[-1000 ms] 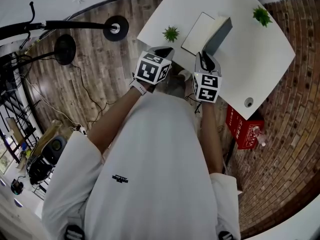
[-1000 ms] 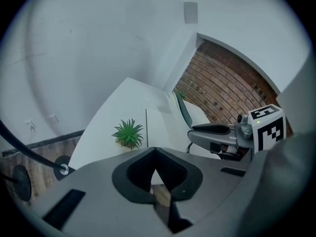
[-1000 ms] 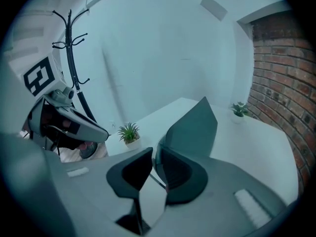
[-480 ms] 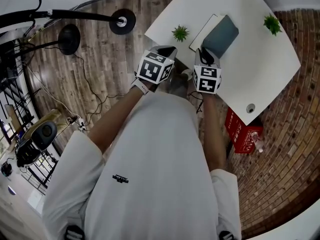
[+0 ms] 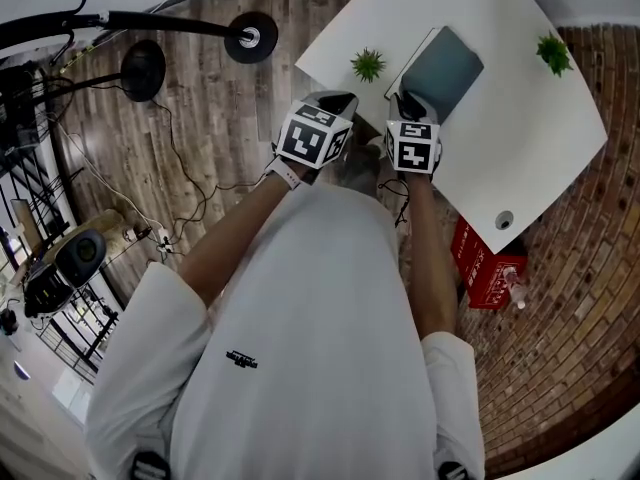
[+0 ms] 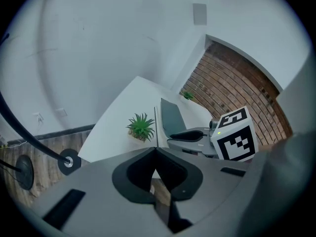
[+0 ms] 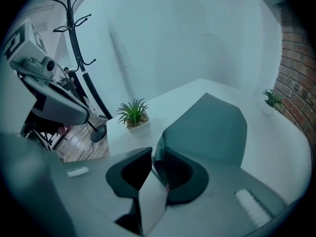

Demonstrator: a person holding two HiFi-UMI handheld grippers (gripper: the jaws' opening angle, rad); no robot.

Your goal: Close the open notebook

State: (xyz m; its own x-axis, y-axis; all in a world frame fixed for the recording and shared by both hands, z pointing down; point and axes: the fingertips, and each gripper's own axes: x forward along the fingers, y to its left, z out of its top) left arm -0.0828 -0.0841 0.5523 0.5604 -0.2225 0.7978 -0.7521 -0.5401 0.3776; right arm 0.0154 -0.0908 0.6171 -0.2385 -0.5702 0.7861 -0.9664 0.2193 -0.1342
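The notebook (image 5: 447, 66), near the table's (image 5: 530, 138) front edge, is clamped by the right gripper (image 7: 155, 154). The left gripper (image 6: 157, 149) is held closed, empty.

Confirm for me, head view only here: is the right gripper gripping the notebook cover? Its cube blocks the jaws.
Observer: Yes. The right gripper view shows the right gripper shut on the near edge of the cover.
Operator: Pages caught too?
Observer: A white sheet shows below those jaws. I can't tell whether it is a page or the cover's inside.
Operator: And the other one?
Observer: The left gripper view shows the left gripper with its jaws together and nothing between them.
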